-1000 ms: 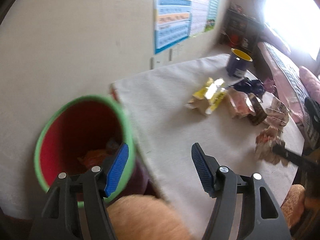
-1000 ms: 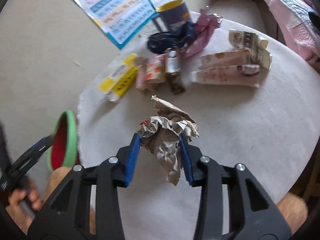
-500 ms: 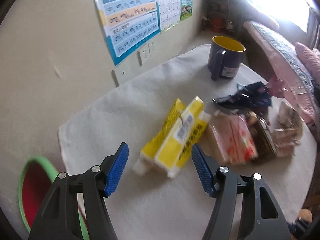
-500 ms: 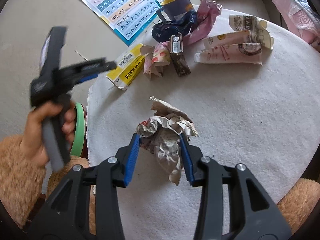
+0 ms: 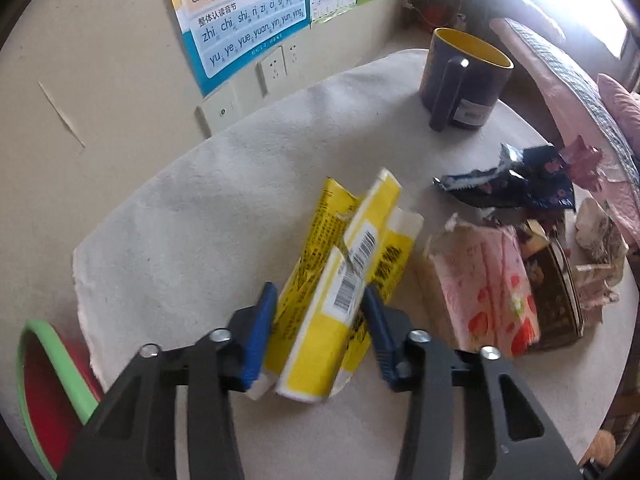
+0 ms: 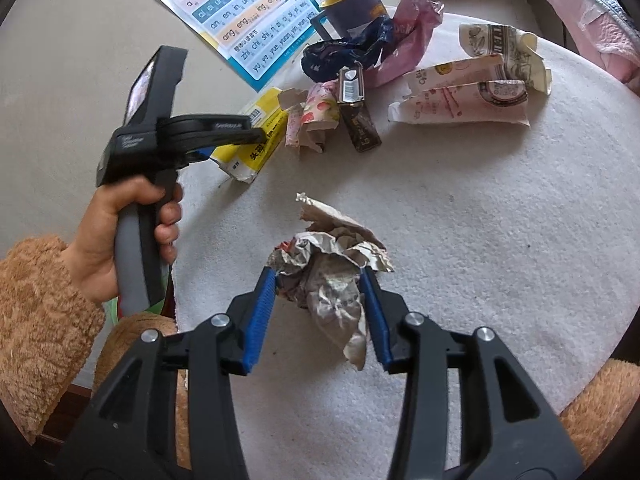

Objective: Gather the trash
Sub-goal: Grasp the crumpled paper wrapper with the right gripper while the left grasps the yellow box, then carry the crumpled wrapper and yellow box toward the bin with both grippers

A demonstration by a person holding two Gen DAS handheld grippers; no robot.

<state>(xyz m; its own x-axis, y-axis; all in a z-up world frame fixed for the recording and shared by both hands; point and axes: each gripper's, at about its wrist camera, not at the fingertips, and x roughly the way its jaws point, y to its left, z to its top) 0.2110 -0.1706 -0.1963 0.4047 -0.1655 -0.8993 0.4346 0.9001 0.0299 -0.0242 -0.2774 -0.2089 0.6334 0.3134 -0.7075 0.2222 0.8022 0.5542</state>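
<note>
A flattened yellow box [image 5: 360,248] with a barcode lies on the white-clothed round table [image 5: 200,220]. My left gripper [image 5: 318,292] straddles its near end; the jaws are closing and both blue pads touch its sides. In the right wrist view a hand holds that left gripper [image 6: 256,136] at the yellow box [image 6: 260,152]. My right gripper [image 6: 319,276] is shut on a crumpled paper wad [image 6: 324,264] near the table's front edge. A green-rimmed red bin [image 5: 44,360] stands below the table's left edge.
A dark blue mug [image 5: 464,80] with a yellow inside stands at the back. A dark blue wrapper [image 5: 516,184], a pink strawberry carton [image 5: 488,280], a brown packet [image 5: 556,292] and white cartons [image 6: 464,96] lie along the far right. A wall with posters is close behind.
My left gripper swung from over the bin to the yellow box, came down around its near end and narrowed onto it. The right gripper stayed put with the paper wad.
</note>
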